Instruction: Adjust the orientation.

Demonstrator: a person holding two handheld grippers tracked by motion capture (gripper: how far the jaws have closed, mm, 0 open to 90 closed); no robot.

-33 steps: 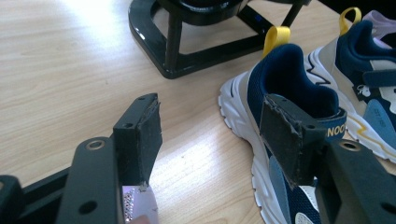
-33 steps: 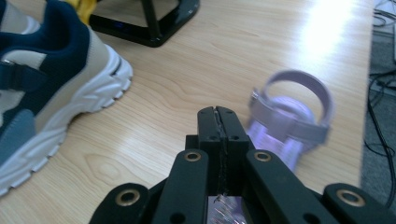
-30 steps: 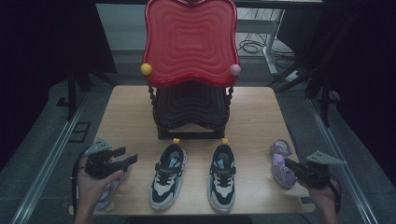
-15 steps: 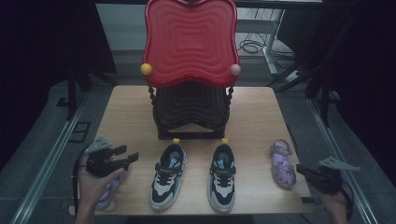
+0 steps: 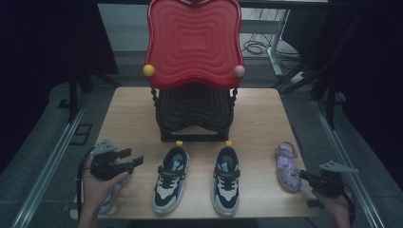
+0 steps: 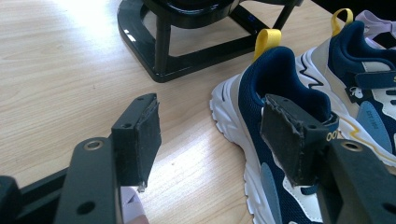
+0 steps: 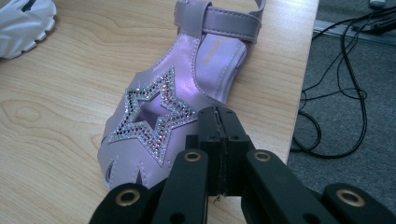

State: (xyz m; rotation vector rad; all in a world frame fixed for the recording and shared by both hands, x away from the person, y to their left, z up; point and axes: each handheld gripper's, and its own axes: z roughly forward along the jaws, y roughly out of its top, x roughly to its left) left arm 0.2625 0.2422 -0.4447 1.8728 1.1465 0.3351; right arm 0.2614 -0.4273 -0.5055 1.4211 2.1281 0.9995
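Sneakers (image 5: 197, 178), red chair (image 5: 192, 71), between sandals (image 5: 287, 166)

- The left gripper (image 6: 210, 135) holds its black jaws wide apart over bare tabletop (image 6: 60, 65)
- The right-hand pad overlaps the near navy sneaker (image 6: 275, 93), yellow heel loop up
- A second navy sneaker (image 6: 369, 70) lies beyond
- The black stand base (image 6: 159, 51) sits behind

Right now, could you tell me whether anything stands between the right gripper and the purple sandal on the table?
Nothing visible does. The right gripper, jaws shut together and holding nothing, sits just short of the purple sandal near the toe end, by the right edge of the table. The white sneaker lies well off to the side.
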